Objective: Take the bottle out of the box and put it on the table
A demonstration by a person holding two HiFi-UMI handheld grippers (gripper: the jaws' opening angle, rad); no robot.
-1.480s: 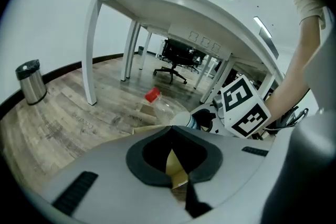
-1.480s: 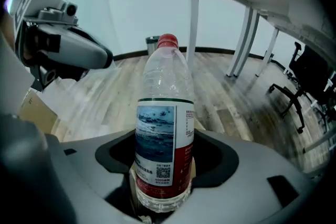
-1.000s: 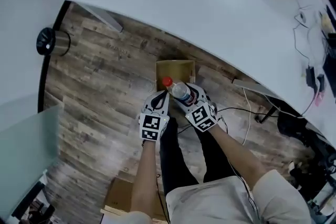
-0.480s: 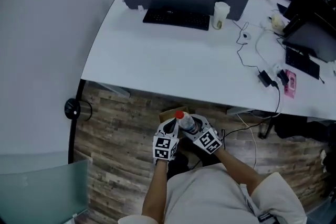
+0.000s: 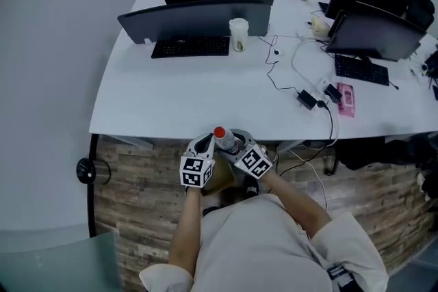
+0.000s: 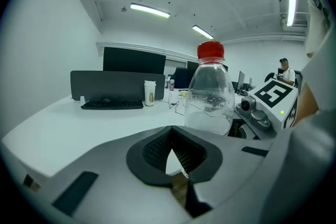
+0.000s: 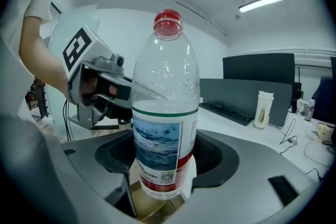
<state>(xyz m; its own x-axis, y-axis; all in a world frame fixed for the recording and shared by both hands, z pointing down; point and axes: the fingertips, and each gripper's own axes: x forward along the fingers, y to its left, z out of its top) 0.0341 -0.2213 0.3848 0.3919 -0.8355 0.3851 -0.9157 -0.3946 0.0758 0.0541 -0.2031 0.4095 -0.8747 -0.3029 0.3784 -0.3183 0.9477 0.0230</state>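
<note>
Grippers: I count two, the left gripper [image 6: 170,157] and the right gripper [image 7: 160,178].
Fingers: two fingers [image 6: 152,150] on each gripper, four in all.
Bottles: one red-capped bottle [image 5: 223,139].
Boxes: one cardboard box [image 5: 217,180], partly hidden under the grippers.
Tabletops: one white tabletop [image 5: 178,99].
Monitors: I make out four monitors [image 5: 195,17], two at the left end and two at the right.
Keyboards: two keyboards [image 5: 191,46], one before each pair of screens.
Cups: one pale cup [image 5: 237,33].
Pink items: one pink item [image 5: 345,98] near the cables.
Ceiling lights: three light strips [image 6: 149,9] in the left gripper view.
Small things at the far edge: too small for me to count.
</note>
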